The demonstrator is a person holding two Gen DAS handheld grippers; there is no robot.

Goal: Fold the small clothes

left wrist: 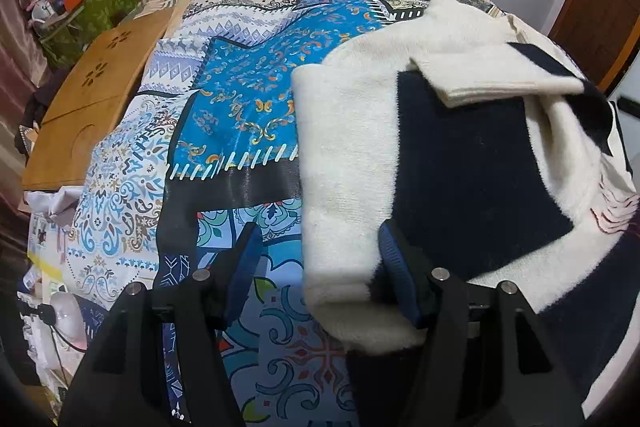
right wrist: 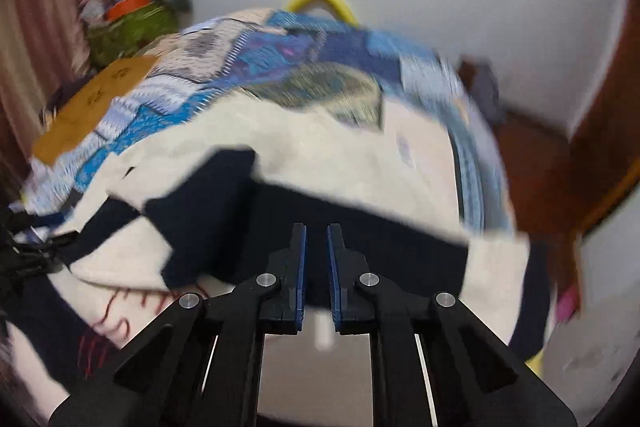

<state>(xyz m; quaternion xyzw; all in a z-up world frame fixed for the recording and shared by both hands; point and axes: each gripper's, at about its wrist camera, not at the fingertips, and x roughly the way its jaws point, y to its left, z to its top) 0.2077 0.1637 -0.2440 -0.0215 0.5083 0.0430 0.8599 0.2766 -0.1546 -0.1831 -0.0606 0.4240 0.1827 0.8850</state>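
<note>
Soft, light, floppy cream-and-navy fuzzy knit sweater (left wrist: 348,163) spread on patterned blue patchwork bedspread (left wrist: 240,99), best pinched at folded edge; left gripper (left wrist: 320,267) released, right gripper (right wrist: 317,267) nearly clenched, empty.

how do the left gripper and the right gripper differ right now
The left gripper has its jaws spread wide, with the cream and navy sweater edge lying between them; the right gripper has jaws nearly closed with only a narrow gap. The left view is sharp, the right view motion-blurred. Both have black frames, blue pads, and point at the same sweater.
</note>
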